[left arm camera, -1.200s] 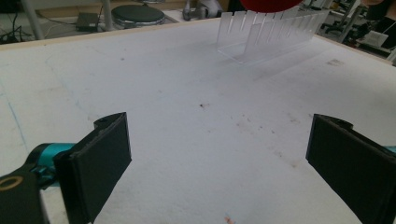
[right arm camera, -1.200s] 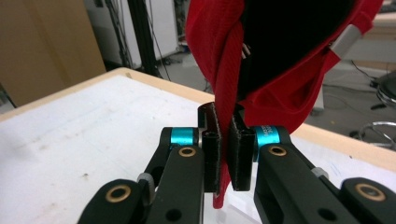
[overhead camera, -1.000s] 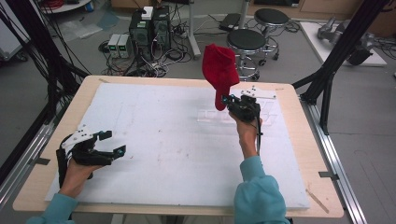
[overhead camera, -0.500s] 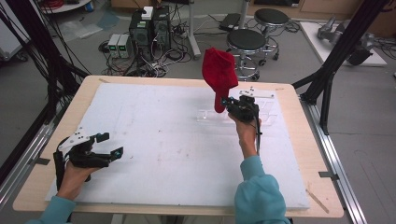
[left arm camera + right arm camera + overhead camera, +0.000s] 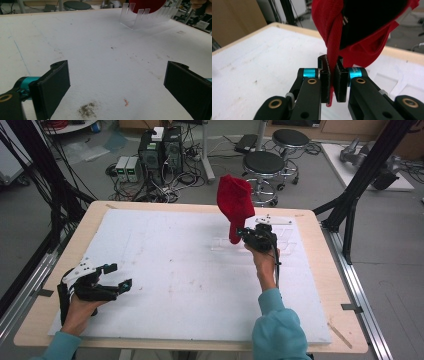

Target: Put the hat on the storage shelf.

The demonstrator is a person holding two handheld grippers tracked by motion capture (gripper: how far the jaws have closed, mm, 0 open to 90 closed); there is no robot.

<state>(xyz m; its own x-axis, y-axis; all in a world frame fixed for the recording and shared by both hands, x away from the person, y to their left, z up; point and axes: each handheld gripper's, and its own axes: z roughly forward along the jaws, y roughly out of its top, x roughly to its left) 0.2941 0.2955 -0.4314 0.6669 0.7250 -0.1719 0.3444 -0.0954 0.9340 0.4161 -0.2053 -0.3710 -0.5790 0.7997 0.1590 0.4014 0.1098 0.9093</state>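
A red cap [image 5: 234,202] is held up in the air over the far right part of the white mat [image 5: 175,270]. My right gripper [image 5: 245,234] is shut on the cap's lower edge. In the right gripper view the red fabric [image 5: 352,32] is pinched between the two black pads [image 5: 332,81], with its dark inside showing above. My left gripper [image 5: 117,276] rests low at the near left of the mat, open, with nothing between its jaws [image 5: 117,85]. A clear slotted acrylic rack [image 5: 255,242] lies on the mat under the cap; the rack [image 5: 147,17] also appears far off in the left gripper view.
The wooden table edge [image 5: 320,270] frames the mat. Black frame struts [image 5: 360,185] rise at the right and struts [image 5: 45,175] at the left. Stools [image 5: 265,167] and computer boxes [image 5: 160,150] stand on the floor beyond. A dirt smudge [image 5: 86,110] marks the mat.
My left gripper has shifted slightly toward the near left edge. The right gripper and the red cap have stayed in place.
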